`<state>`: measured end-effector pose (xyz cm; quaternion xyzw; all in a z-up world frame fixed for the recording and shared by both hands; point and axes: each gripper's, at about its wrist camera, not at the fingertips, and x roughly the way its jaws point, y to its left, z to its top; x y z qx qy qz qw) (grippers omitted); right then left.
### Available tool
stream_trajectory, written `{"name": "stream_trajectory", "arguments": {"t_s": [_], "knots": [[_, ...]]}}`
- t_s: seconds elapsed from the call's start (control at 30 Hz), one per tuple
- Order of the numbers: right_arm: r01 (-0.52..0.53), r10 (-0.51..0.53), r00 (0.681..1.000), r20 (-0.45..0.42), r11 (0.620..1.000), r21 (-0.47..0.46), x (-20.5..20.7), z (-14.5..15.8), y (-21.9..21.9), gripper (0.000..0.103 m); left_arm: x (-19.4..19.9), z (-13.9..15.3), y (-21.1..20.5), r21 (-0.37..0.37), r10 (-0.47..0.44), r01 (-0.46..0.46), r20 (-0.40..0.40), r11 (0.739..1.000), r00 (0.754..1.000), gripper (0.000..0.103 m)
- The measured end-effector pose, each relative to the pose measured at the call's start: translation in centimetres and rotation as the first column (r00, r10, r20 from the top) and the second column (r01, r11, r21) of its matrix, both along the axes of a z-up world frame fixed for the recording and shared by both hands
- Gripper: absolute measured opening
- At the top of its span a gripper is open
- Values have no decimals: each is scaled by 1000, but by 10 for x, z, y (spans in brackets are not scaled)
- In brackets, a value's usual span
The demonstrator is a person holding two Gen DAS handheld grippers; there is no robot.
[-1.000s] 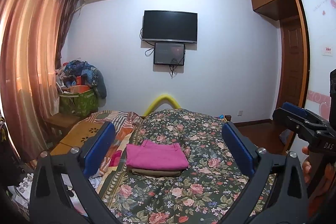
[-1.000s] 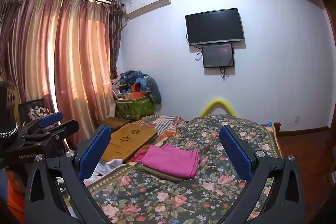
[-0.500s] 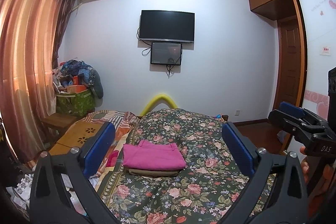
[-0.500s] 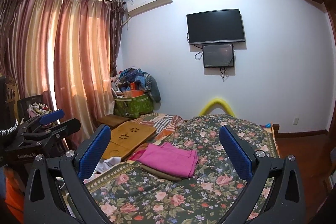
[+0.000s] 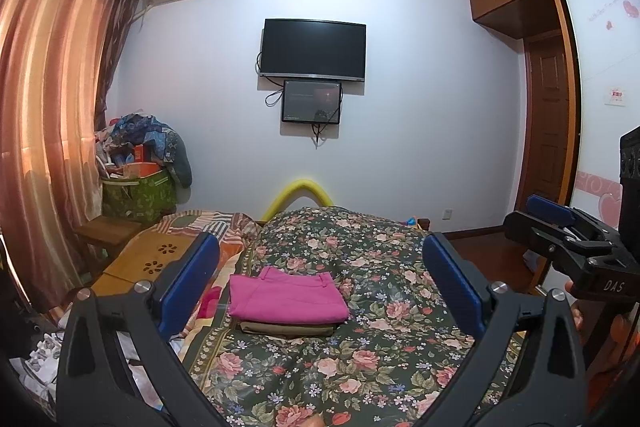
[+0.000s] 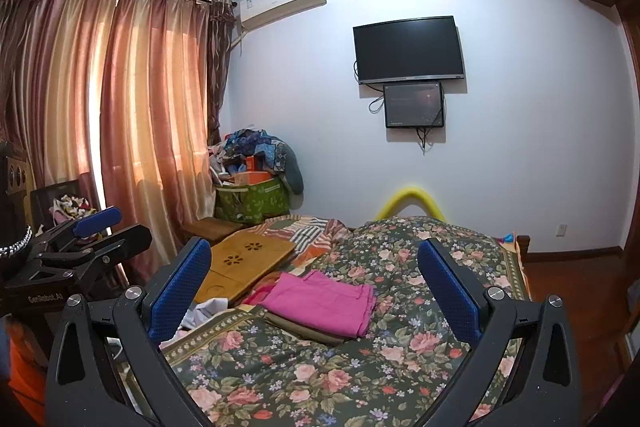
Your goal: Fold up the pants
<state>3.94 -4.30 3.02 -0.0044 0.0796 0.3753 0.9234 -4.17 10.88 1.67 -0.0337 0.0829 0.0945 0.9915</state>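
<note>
Already folded, the pink pants point(image 5: 286, 297) are lying as a flat rectangle atop an olive folded garment point(image 5: 286, 329) on the floral bedspread point(image 5: 360, 367), toward its left edge. Both the left gripper point(image 5: 320, 283) and the right gripper point(image 6: 316, 287) are hovering well back from the stack, jaws spread wide and holding nothing. Being soft, light cloth, the pants are likely to sag and unfold if pinched mid-panel; gripping at the thick folded edge or waistband looks safest.
</note>
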Motion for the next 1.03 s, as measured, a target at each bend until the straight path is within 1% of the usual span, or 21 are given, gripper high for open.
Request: {"name": "stream_trajectory", "arguments": {"t_s": [0.63, 0.77, 1.03], "knots": [[6, -6, 1000, -6, 1000, -5, 0, -2, 1, 103, 3, -2, 1, -16, -20, 20, -18, 1000, 1000, 103], [3, -3, 1000, -6, 1000, -9, 0, -1, 3, 103, 5, -4, 1, -24, -38, 37, -30, 999, 999, 103], [0, -1, 1000, -10, 1000, -13, 1, -2, 4, 103, 8, -5, -2, -16, -35, 35, -34, 999, 999, 103]]}}
